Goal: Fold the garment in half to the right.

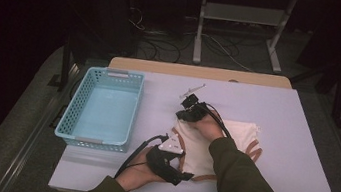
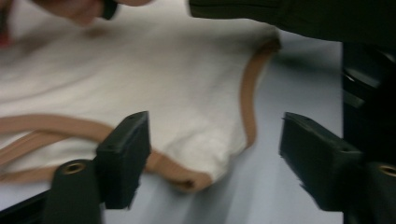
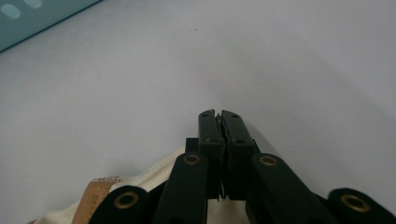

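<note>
I see one cloth (image 1: 202, 143), long axis left-right; my right gripper (image 1: 187, 109) pinches its far-left corner, left gripper (image 1: 186, 178) gapes around the near corner.

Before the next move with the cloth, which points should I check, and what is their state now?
1. Right gripper shut at the far edge of the cloth: ok; the jaws stand together, cloth right beneath them.
2. Cloth really pinched by it: cannot tell.
3. Left gripper around the near corner of the cloth: ok; the brown-edged corner lies between the jaws.
4. Left gripper closed on that corner: not ok; the pads stand apart from it.
5. Cloth flat on the table: not ok; it lies wrinkled and folded.
6. Basket free to take it: ok; nothing lies inside.
</note>
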`<action>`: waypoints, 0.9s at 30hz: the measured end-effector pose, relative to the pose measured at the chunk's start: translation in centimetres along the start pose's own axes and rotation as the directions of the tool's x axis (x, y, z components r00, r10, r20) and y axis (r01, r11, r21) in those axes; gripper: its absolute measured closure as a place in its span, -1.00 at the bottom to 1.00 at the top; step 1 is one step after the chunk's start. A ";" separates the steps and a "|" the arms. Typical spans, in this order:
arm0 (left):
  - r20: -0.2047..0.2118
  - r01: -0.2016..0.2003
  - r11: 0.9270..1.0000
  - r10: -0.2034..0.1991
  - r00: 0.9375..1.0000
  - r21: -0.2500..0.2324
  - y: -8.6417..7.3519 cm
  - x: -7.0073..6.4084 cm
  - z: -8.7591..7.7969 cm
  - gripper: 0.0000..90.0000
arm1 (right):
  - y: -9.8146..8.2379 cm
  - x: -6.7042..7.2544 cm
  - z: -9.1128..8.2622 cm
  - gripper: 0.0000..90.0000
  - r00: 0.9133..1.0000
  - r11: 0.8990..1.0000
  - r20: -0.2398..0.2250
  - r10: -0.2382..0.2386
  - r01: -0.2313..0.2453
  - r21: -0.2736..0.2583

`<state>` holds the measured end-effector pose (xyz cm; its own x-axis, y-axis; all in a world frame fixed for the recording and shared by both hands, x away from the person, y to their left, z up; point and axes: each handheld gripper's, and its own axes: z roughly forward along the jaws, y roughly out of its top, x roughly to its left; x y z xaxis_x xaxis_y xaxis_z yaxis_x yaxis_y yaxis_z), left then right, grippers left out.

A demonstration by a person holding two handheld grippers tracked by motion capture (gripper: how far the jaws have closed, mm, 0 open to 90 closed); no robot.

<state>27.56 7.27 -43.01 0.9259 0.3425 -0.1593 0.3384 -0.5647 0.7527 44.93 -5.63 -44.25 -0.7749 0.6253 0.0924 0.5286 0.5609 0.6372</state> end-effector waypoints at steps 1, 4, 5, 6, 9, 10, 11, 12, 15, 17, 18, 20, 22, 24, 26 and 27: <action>0.003 -0.013 1.000 0.013 1.000 0.012 0.0 -0.1 0.3 -0.42 | 0.0 0.0 0.0 0.93 1.000 1.000 -0.001 0.002 -0.002 0.000; 0.018 -0.037 0.999 0.036 0.999 0.037 0.0 -0.2 0.9 -0.26 | 0.0 0.0 0.0 0.93 1.000 1.000 -0.002 0.002 -0.002 0.001; 0.031 -0.051 0.998 0.050 0.998 0.043 0.0 -0.1 1.1 -0.21 | 0.0 0.0 0.0 0.93 1.000 1.000 -0.003 0.003 -0.003 0.001; 0.028 -0.053 0.998 0.052 0.998 0.046 0.0 -0.2 1.3 -0.17 | 0.0 0.0 0.0 0.93 1.000 1.000 -0.003 0.002 -0.002 0.001; 0.024 -0.064 0.995 0.063 0.998 0.078 -0.2 0.0 2.0 -0.12 | 0.0 0.0 0.0 0.93 1.000 1.000 -0.007 0.004 -0.004 0.001; 0.021 -0.072 0.993 0.070 0.997 0.088 -0.2 0.1 2.2 -0.09 | 0.0 0.0 0.0 0.93 1.000 1.000 -0.006 0.004 -0.004 0.001; 0.015 -0.079 0.993 0.077 0.997 0.090 -0.3 0.1 2.3 -0.06 | 0.0 0.0 0.0 0.93 1.000 1.000 -0.005 0.003 -0.003 0.001; 0.006 -0.088 0.992 0.088 0.996 0.090 -0.3 0.1 2.3 -0.01 | 0.0 0.0 0.0 0.93 1.000 1.000 -0.004 0.002 -0.002 0.001; -0.014 -0.120 0.988 0.122 0.992 0.098 -0.2 0.3 2.4 0.20 | 0.0 0.0 0.0 0.93 1.000 1.000 -0.004 0.002 -0.002 -0.001; -0.023 -0.116 0.989 0.119 0.993 0.092 -0.2 0.5 2.4 0.37 | 0.0 0.0 0.0 0.93 1.000 1.000 -0.002 0.002 -0.002 -0.001; -0.027 -0.116 0.989 0.119 0.992 0.092 -0.2 0.6 2.4 0.44 | 0.0 0.0 0.0 0.93 1.000 1.000 -0.001 0.001 -0.001 -0.001; -0.028 -0.122 0.987 0.125 0.992 0.102 -0.1 0.8 2.3 0.57 | 0.0 0.1 0.0 0.93 1.000 1.000 0.006 0.000 0.000 -0.002; -0.029 -0.111 0.989 0.115 0.993 0.094 -0.1 0.8 2.4 0.67 | 0.0 0.1 0.0 0.93 1.000 1.000 0.009 -0.006 0.006 -0.004; -0.031 -0.113 0.989 0.116 0.993 0.095 0.0 0.9 2.5 0.81 | 0.0 0.2 0.0 0.93 1.000 1.000 0.008 -0.003 0.003 -0.002; -0.027 -0.130 0.986 0.133 0.991 0.109 0.0 0.9 2.4 0.89 | 0.0 0.2 0.0 0.93 1.000 1.000 0.009 -0.005 0.005 -0.001; -0.029 -0.124 0.986 0.128 0.991 0.108 0.0 0.9 2.4 0.91 | 0.0 0.3 0.0 0.94 1.000 1.000 0.014 -0.007 0.007 0.002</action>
<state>28.83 5.75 -44.65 0.9563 0.2893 -0.0431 0.2371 -0.6803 0.6935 44.72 -5.45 -44.20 -0.7738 0.6287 0.0769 0.5237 0.5668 0.6360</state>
